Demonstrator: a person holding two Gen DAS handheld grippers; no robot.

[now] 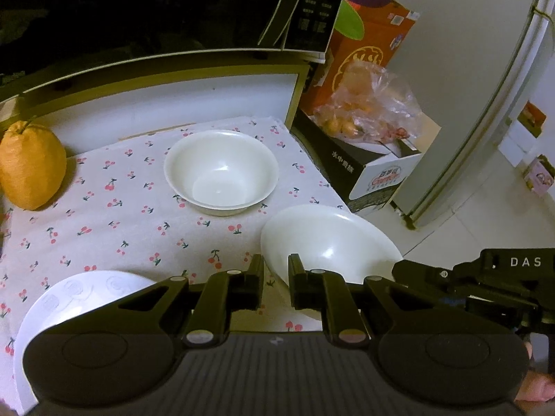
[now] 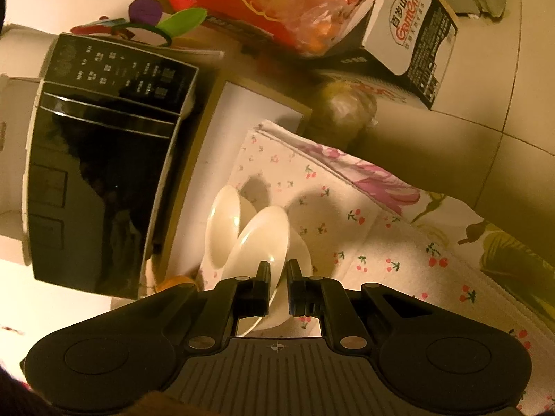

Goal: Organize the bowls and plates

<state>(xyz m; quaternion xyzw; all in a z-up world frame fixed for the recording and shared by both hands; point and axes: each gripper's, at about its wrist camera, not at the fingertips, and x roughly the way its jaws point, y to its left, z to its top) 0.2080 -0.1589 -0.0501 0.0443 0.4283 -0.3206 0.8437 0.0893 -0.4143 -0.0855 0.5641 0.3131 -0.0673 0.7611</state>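
ahead of left gripper point(image 1: 275, 286): upright bowl point(image 1: 221, 172) blocks the middle of the surface point(image 1: 114, 228) | ahead-left: bare cloth, passable, up to the yellow fruit point(image 1: 31, 166) | near left: plate point(image 1: 79, 298) | right: tilted bowl point(image 1: 326, 242), then boxes point(image 1: 374, 173) past the edge | beyond: white panel point(image 1: 180, 104), microwave point(image 1: 308, 7) overhead

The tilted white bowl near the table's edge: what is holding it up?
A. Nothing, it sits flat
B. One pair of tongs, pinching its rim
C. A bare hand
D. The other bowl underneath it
B: the right tongs pinch the tilted bowl's rim.
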